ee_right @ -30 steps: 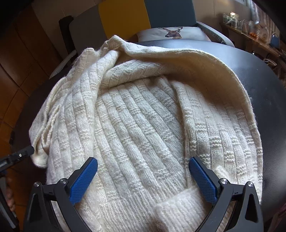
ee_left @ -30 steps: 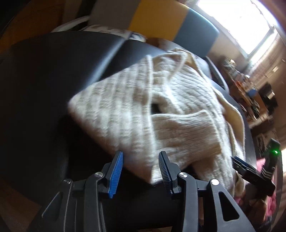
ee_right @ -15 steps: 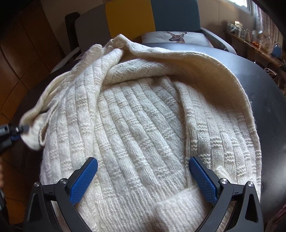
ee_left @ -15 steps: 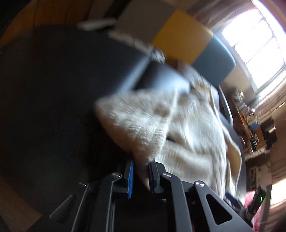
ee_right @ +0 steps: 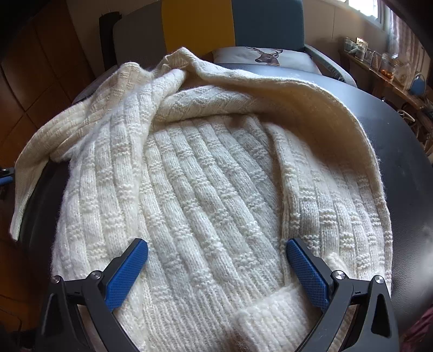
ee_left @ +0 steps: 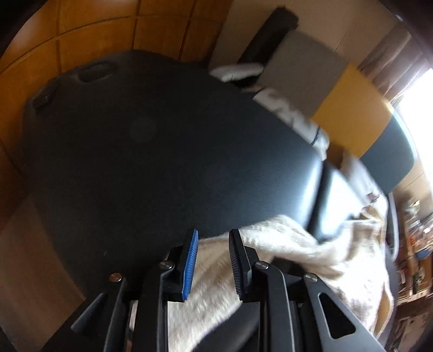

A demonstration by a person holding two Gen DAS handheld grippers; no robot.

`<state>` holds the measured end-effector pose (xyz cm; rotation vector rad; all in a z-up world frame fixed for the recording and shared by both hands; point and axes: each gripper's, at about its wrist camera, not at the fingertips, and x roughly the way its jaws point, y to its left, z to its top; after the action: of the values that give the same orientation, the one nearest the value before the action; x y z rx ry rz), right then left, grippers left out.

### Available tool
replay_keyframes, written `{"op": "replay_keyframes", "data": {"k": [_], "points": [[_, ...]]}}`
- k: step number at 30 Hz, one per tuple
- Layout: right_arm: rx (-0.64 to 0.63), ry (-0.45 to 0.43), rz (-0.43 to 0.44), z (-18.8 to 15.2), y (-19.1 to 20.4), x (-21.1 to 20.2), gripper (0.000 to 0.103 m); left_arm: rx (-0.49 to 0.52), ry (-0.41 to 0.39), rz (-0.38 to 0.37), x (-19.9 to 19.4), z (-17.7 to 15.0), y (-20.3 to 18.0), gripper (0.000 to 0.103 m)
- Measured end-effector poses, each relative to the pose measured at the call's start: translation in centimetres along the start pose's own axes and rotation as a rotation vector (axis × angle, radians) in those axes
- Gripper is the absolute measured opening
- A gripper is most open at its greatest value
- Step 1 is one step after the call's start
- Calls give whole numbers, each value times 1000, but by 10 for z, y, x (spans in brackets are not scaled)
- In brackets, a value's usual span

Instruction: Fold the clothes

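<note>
A cream knitted sweater (ee_right: 216,189) lies bunched on a black table (ee_right: 406,162). My right gripper (ee_right: 216,260) hovers open over its ribbed body, near the cuff, with nothing between its fingers. In the left wrist view my left gripper (ee_left: 212,249) is shut on a fold of the sweater (ee_left: 311,243), which trails off to the right across the black table (ee_left: 135,162). In the right wrist view that held corner is stretched out to the far left edge.
Behind the table stands a chair with grey, yellow and teal panels (ee_right: 200,24) and a deer-print cushion (ee_right: 265,55). A cluttered shelf (ee_right: 384,65) runs along the right under a window. Wooden floor (ee_left: 81,35) surrounds the table.
My left gripper closed on the sweater's edge and has pulled it leftward, stretching a corner out past the table edge. The right gripper has stayed open over the sweater.
</note>
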<state>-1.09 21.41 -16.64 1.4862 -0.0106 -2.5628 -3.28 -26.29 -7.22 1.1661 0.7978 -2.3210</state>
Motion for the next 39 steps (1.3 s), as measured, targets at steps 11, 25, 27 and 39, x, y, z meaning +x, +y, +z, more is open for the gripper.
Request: {"op": "replay_keyframes", "data": {"k": [11,25,27,39], "points": [[256,-61,297,13,-32,-28,103,243,502,-632,33,-156,-162,27],[293,-77,484,2,-12,-20,103,82,670,-664,6,-240,-129,41],[305,-76,497,1,-16,-20,103,89,676,-669,8,-241,-134,41],[320,-33,444,-1,-13,-13,103,187,416,-561,-21,-194,-111,10]]}}
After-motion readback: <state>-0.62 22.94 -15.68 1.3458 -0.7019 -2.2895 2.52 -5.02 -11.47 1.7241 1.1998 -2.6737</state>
